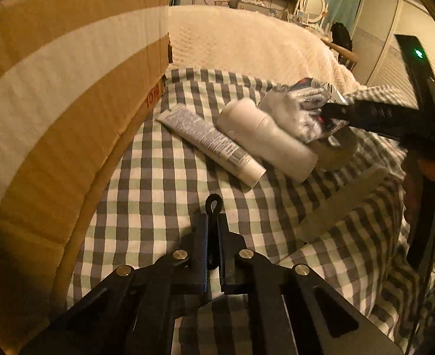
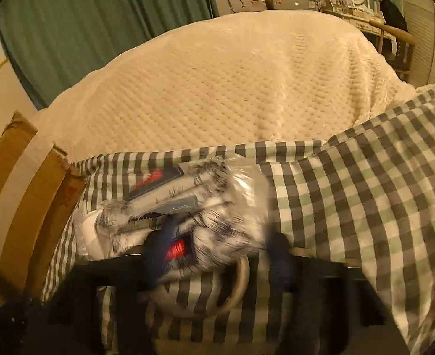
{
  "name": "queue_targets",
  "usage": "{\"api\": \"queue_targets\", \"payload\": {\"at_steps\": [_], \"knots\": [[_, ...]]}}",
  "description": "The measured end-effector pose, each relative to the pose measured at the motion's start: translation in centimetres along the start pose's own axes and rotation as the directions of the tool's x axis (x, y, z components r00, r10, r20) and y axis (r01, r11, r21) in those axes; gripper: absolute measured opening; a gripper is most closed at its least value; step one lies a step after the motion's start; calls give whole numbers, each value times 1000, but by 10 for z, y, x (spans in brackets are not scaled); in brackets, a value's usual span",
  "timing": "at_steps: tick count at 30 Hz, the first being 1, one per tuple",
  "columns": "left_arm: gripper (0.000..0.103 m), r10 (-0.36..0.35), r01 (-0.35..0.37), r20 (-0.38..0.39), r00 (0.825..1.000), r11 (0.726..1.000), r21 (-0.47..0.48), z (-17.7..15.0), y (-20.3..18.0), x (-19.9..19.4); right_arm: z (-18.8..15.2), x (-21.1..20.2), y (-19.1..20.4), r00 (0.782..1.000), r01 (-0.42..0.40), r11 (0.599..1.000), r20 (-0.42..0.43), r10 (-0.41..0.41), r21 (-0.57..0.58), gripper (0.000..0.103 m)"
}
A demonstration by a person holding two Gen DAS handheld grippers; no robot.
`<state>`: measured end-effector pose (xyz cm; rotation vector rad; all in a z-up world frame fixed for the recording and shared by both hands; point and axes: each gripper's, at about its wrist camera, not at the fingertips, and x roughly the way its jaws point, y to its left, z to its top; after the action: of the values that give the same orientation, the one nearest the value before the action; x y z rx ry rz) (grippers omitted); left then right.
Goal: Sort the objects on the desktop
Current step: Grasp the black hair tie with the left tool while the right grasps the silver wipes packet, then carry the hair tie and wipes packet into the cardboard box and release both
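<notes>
On the checked cloth [image 1: 164, 195] lie a white tube [image 1: 214, 143], a white bottle [image 1: 264, 136] on its side, a roll of tape [image 1: 338, 151] and a flat grey file [image 1: 344, 198]. My left gripper [image 1: 213, 207] is shut on a small black clip [image 1: 213, 204], low over the cloth in front of the tube. My right gripper [image 2: 217, 254] reaches in from the right and its fingers close around a crinkly silver-white packet [image 2: 217, 207], also seen in the left wrist view [image 1: 300, 106], above the bottle and the tape roll [image 2: 241, 278].
An open cardboard box [image 1: 69, 112] stands at the left of the cloth, its flap up. A cream blanket [image 2: 232, 82] covers the bed behind. A black device with a green light [image 1: 415, 59] stands at the right.
</notes>
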<state>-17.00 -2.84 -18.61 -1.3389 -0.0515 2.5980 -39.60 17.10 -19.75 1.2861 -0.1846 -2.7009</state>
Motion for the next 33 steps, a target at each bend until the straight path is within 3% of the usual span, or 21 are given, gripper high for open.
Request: {"api": "queue_targets", "payload": {"at_steps": [3, 7, 15, 23, 28, 33], "knots": [[5, -12, 12, 31, 999, 1000, 0, 1, -1, -7, -11, -27, 6, 998, 23, 999, 58, -21, -27, 20], [5, -36, 36, 67, 997, 999, 0, 5, 0, -18, -27, -69, 14, 990, 57, 997, 132, -51, -48, 12], [5, -80, 81, 132, 988, 997, 0, 8, 1, -45, -49, -155, 32, 953, 172, 981, 266, -143, -89, 8], [5, -130, 119, 194, 972, 991, 63, 24, -16, -69, -58, -216, 40, 930, 217, 972, 320, -179, -86, 8], [5, -167, 160, 275, 947, 986, 46, 32, 0, -111, -55, -250, 55, 916, 220, 971, 362, -171, -97, 8], [5, -178, 194, 367, 913, 981, -7, 51, 31, -157, -42, -279, 85, 907, 166, 975, 411, -93, -145, 8]]}}
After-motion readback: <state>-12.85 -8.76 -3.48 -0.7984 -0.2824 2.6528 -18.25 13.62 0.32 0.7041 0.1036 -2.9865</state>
